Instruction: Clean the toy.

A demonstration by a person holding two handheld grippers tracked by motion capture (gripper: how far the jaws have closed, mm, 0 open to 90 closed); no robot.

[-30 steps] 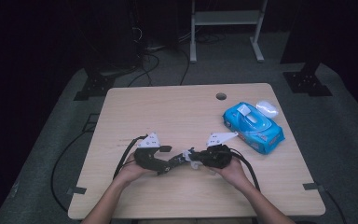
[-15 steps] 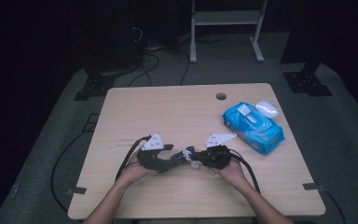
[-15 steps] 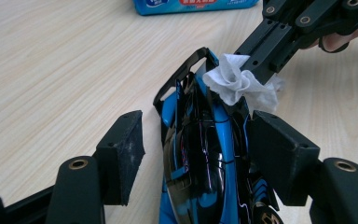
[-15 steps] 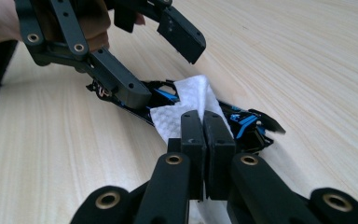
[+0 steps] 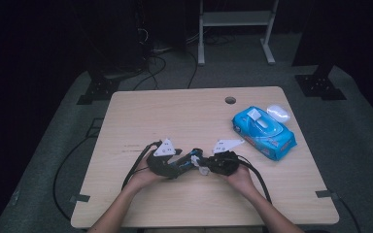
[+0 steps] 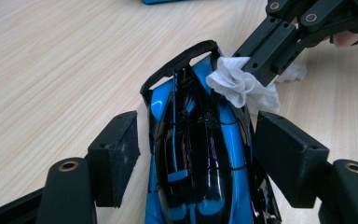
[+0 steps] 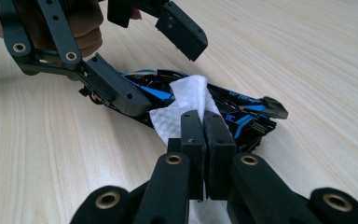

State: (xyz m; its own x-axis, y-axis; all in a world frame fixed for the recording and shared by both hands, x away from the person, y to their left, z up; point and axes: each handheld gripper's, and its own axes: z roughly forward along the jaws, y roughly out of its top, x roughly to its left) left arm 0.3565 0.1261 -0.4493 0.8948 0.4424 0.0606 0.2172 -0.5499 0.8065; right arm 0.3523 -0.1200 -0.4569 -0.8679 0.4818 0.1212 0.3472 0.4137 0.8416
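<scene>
Glossy plastic toy car [image 6: 200,154], wood-grain table [image 6: 51,70]

High view looks down over table [image 5: 141,116]; both gripper cams close, facing toy car [image 6: 200,154] from opposite sides.

Even overhead light falls on the pale tabletop [image 5: 175,111] in the high view, while the floor and room around it sink into near black. That view is soft and slightly grainy. Both close views are bright and sharp, with a glossy glare on the toy car [image 6: 200,154] between the left tool's [image 6: 196,158] jaws and faint shadows beneath.
</scene>
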